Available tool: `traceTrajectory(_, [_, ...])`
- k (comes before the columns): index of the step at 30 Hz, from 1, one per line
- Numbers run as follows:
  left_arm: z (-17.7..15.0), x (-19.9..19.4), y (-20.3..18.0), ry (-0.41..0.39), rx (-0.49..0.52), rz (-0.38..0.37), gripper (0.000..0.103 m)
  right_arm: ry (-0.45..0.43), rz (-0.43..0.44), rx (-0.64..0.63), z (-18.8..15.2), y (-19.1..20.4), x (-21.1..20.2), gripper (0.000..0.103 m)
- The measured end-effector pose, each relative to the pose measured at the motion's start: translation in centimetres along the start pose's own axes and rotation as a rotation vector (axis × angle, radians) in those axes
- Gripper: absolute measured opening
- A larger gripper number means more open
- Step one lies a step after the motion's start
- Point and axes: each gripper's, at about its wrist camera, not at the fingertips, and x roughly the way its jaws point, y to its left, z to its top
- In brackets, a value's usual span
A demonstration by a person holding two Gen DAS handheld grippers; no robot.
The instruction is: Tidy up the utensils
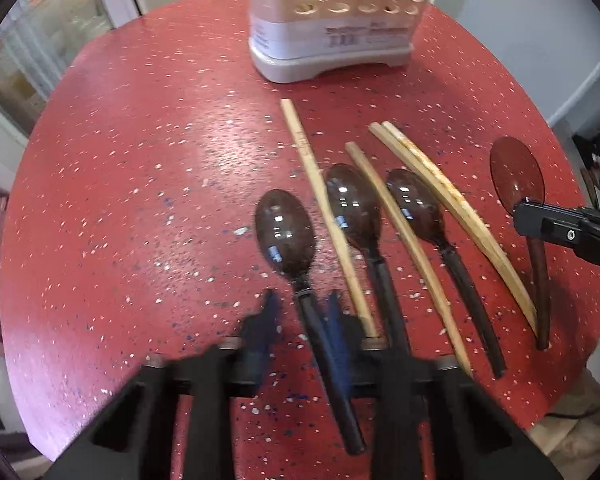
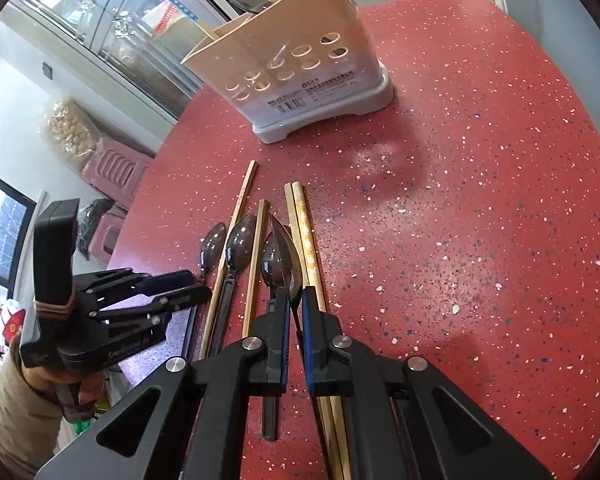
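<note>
**Inspector:** State of the bench [image 1: 140,160]?

**Assistant:** Red, speckled. A beige holder [image 1: 332,52] with round holes stands upright at the top centre of the left wrist view. Lying flat below it are three dark spoons, bowls towards the holder, with loose chopsticks [image 1: 396,232] between and beside them.

**Inspector:** Left claw [image 1: 302,298]?

**Assistant:** At the lower centre of its own view, pointing steeply down. Its fingers stand either side of the handle of the leftmost spoon [image 1: 286,228]. The picture is blurred there, but a gap shows between the left finger and the handle. Recorded as not gripping.

**Inspector:** Right claw [image 2: 296,293]?

**Assistant:** Closed on a reddish spoon [image 1: 516,172], held at the neck just below the bowl. In its own view the spoon stands edge-on between the blue pads. In the left wrist view it sits at the right edge, well apart from the holder.

**Inspector:** Holder contents?

**Assistant:** One chopstick rises above the rim. Anything else inside I cannot tell.
</note>
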Motion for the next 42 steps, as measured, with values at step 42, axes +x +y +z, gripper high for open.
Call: traceTrajectory(42, [5.3,-18.5,4.0,-0.740,-0.284,-0.146,0.040,-0.286,0.035,-0.130,11.8,4.4,-9.6,0.006])
